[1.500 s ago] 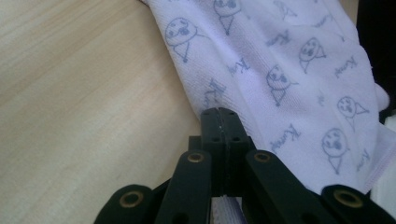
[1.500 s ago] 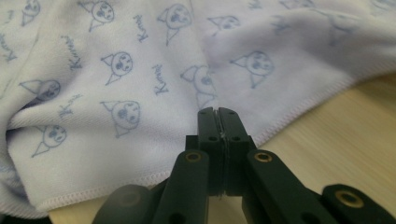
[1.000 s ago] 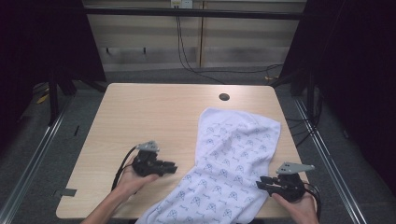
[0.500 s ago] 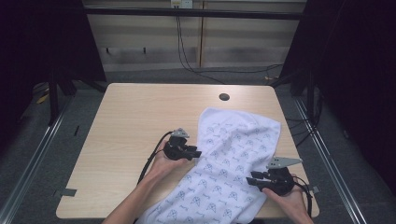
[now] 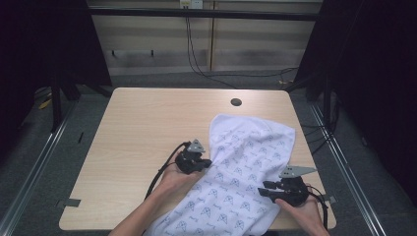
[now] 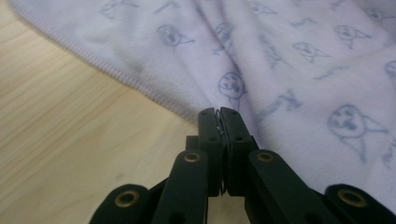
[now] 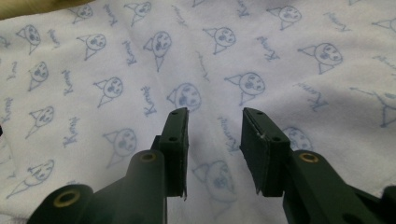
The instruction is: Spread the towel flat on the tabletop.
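A white cloth (image 5: 246, 167) printed with small blue figures lies spread over the right half of the wooden table (image 5: 147, 128), its near end hanging over the front edge. My left gripper (image 5: 209, 162) sits at the cloth's left hem. Its jaws have just been closing and now stand shut (image 6: 218, 112), with a thin bit of the hem pinched between the pads. My right gripper (image 5: 260, 189) hovers low over the cloth's near right part. Its jaws (image 7: 215, 121) have just been opening and stand apart over the printed cloth (image 7: 233, 56), with nothing between them.
A small dark round hole (image 5: 236, 102) is in the table near its far edge. Bare wood (image 6: 70, 116) stretches left of the hem. Dark frame posts and floor rails flank the table, and cables hang behind it.
My left gripper has travelled right across the bare wood to the cloth's left hem and shut there. The right gripper has edged slightly left over the cloth.
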`<state>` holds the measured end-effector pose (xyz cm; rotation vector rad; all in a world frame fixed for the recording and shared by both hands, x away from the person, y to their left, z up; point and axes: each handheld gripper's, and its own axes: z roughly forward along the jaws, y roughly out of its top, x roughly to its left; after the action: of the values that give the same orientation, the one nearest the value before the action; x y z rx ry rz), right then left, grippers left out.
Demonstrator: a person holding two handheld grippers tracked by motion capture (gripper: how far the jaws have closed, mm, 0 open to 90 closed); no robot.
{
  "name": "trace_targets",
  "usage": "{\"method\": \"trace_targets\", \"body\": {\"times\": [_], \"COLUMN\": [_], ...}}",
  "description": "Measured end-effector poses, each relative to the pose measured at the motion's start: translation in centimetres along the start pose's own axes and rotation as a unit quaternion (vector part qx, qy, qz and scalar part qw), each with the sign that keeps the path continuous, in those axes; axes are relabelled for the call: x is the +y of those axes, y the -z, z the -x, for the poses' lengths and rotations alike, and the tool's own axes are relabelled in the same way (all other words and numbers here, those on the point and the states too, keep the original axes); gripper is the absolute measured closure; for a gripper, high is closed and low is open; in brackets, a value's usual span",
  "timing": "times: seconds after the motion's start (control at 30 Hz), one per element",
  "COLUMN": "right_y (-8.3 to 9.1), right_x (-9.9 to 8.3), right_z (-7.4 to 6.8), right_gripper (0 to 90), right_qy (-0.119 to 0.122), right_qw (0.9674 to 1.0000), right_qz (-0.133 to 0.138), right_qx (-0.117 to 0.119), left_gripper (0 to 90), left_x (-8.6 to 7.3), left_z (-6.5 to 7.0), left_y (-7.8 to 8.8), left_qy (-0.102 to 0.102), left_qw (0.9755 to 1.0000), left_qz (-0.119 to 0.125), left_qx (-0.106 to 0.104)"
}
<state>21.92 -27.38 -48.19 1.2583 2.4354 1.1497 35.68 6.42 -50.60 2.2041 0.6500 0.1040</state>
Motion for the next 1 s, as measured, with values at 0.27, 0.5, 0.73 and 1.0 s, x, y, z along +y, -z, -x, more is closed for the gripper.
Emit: {"method": "trace_targets", "body": {"times": [0.27, 0.5, 0.73, 1.0], "right_y": [-0.2, -0.5, -3.4, -5.2], "right_x": [0.0, 0.2, 1.8, 2.9], "right_z": [0.1, -0.4, -1.4, -1.9], "right_gripper": [60.8, 61.2, 61.1, 63.5], "right_qy": [0.003, 0.009, 0.043, 0.07], "right_qw": [1.0, 0.9999, 0.9984, 0.9965], "right_qz": [-0.005, -0.013, -0.03, -0.045], "right_qx": [-0.006, 0.0, 0.021, 0.005], "left_gripper": [88.5, 88.4, 79.2, 72.6], "left_x": [-2.3, -3.9, -7.5, -7.5], "left_z": [-5.4, -8.9, -11.6, -8.7], "left_y": [4.1, 9.3, 13.3, 13.9], "left_qy": [0.073, 0.103, 0.157, 0.129], "left_qw": [0.9949, 0.9868, 0.9761, 0.986], "left_qz": [0.017, 0.046, 0.062, 0.075], "left_qx": [0.069, 0.117, 0.137, 0.074]}}
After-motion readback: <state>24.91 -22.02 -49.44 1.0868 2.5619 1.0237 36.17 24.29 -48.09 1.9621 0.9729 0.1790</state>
